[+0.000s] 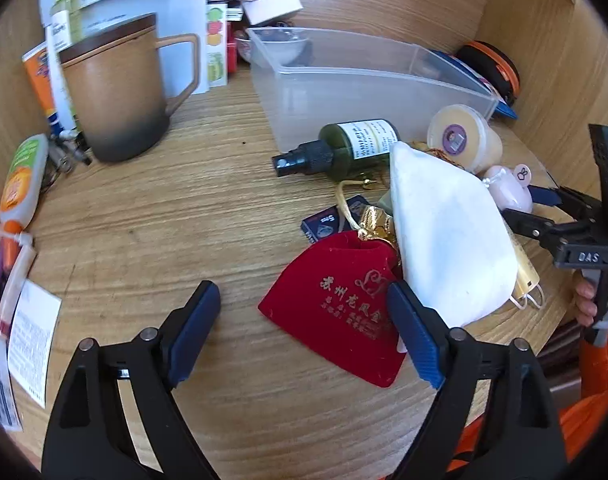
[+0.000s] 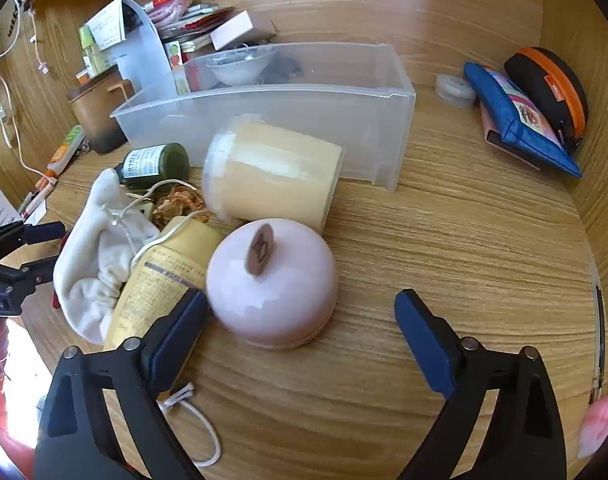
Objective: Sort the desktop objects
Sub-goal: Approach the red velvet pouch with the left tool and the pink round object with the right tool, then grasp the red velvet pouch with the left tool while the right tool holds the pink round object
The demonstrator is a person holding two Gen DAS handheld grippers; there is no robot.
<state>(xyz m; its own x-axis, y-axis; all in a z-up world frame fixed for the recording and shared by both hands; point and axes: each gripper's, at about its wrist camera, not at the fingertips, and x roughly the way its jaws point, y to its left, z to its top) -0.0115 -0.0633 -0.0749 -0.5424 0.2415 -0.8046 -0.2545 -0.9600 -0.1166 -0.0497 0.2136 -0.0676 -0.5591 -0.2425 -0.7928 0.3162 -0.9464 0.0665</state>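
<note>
A pile of small objects lies in front of a clear plastic bin [image 1: 344, 92] [image 2: 288, 108]. It holds a red velvet pouch [image 1: 340, 312], a white cloth bag [image 1: 444, 232] [image 2: 92, 256], a green spray bottle [image 1: 344, 148] [image 2: 152, 164], a cream jar on its side [image 1: 464, 136] [image 2: 272, 172], a pink round case [image 2: 272, 284] [image 1: 508, 192] and a yellow tube [image 2: 160, 276]. My left gripper [image 1: 304, 332] is open, with the red pouch between its fingers. My right gripper [image 2: 300, 332] is open just in front of the pink case.
A brown lidded mug [image 1: 120, 92] stands at the left with tubes and papers around it. A blue pouch [image 2: 520, 120] and a black-orange case [image 2: 552, 92] lean against the right wall. A roll of tape [image 2: 454, 90] lies near them. Wooden walls enclose the desk.
</note>
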